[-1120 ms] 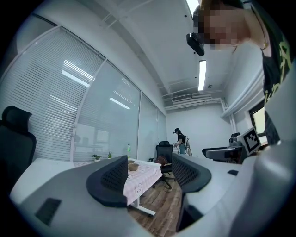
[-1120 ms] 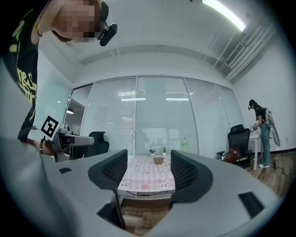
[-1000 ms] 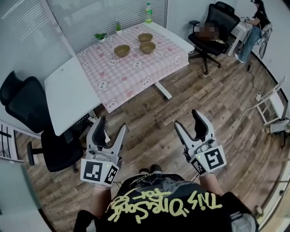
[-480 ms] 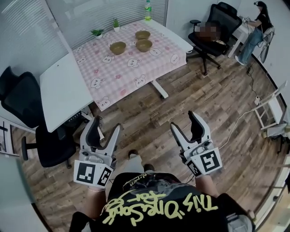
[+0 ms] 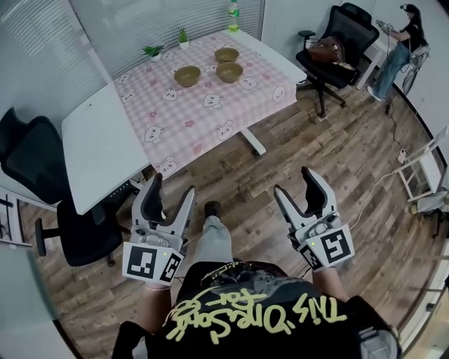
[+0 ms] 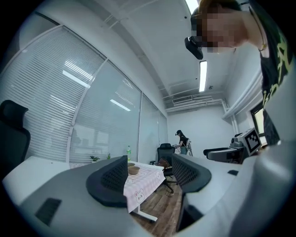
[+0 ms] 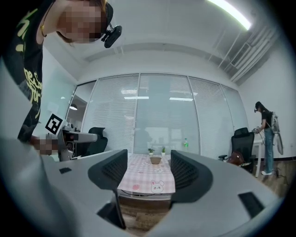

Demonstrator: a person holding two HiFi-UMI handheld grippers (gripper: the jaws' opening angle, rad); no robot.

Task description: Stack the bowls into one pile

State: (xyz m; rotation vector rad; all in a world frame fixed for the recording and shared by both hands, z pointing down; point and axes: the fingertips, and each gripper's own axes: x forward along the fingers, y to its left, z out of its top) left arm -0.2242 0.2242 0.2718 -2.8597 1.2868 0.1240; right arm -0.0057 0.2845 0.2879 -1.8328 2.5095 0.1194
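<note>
Three brown bowls stand apart at the far end of the pink checked tablecloth: one on the left, one at the back, one in front of it. Both grippers are held level over the wooden floor, well short of the table. My left gripper is open and empty, as is my right gripper. In the left gripper view a bowl shows far off between the fingers. Through the right gripper, one bowl sits on the distant cloth.
A white desk joins the table's left side, with black office chairs beside it. Another chair holding a brown bag stands at the right, near a person. A bottle and small plants line the table's far edge.
The person has stepped towards the table; a leg and a shoe now show between the grippers. Both grippers were carried along, their jaws unchanged.
</note>
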